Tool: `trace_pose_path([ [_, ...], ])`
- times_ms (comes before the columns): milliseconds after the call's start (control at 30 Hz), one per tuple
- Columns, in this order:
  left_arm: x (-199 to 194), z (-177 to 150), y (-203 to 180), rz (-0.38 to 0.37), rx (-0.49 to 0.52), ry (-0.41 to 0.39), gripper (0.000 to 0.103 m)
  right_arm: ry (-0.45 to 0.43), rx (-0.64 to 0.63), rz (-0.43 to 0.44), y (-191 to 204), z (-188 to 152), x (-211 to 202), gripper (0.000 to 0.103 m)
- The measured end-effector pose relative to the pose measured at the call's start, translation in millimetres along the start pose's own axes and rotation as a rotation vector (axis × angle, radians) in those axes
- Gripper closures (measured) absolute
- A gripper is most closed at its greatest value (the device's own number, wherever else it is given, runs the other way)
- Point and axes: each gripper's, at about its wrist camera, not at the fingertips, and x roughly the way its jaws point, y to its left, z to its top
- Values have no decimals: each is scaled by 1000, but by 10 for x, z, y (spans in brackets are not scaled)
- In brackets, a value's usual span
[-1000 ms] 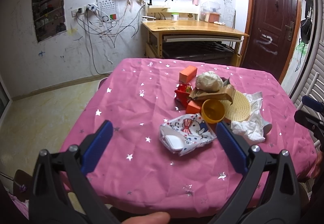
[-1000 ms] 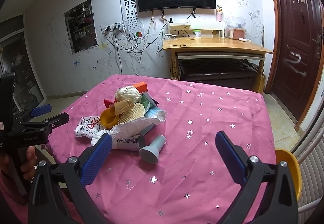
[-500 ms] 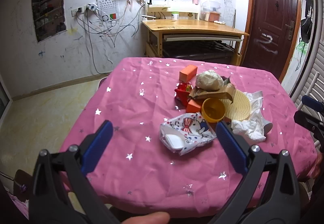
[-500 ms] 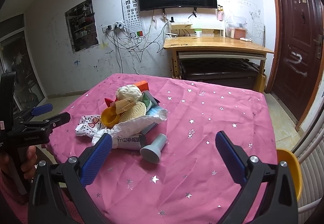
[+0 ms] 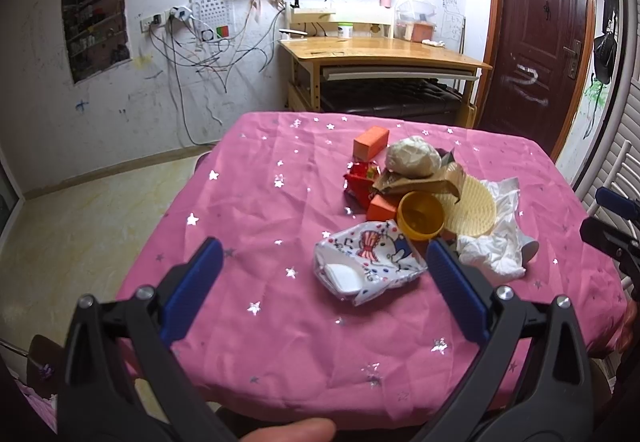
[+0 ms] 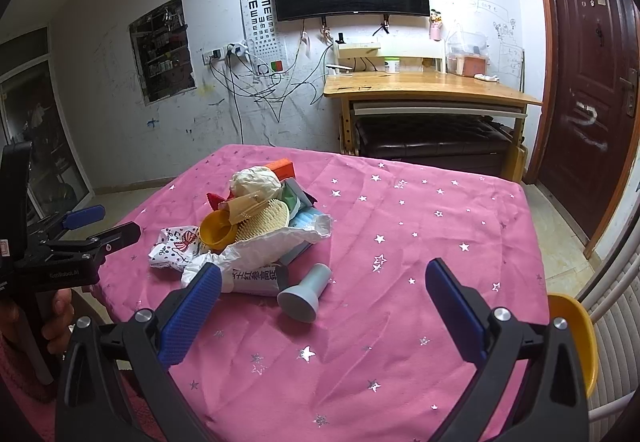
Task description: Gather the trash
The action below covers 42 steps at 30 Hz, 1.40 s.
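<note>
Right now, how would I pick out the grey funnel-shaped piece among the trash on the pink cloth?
Find the pink star-printed tablecloth, then the trash heap on it. The grey funnel-shaped piece lies on its side at the heap's near edge, beside the white printed bag: the only smooth, plain grey thing there.

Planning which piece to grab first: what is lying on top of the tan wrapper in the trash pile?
A crumpled off-white paper ball sits on the tan wrapper. The yellow cup lies in front of the wrapper. What lies beneath the wrapper is covered.
</note>
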Motion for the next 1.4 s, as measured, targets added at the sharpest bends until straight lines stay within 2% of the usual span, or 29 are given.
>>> trace_pose_path([
  [767,76,-70,1,-9,5,16,5,19,-12,16,10,-23,36,7],
  [967,280,-97,-69,-87,105,56,5,82,-96,25,134,-116,171,7],
  [1033,353,-96,-91,-92,137,76,5,102,-105,25,130,-150,239,7],
  [1267,727,-32,-135,-114,236,162,5,155,-59,49,1,-231,485,8],
  [1367,844,-12,-132,-159,271,198,6,166,-51,54,-12,-230,575,12],
  [1400,868,-2,-132,-182,282,209,8,171,-53,54,-2,-226,598,18],
])
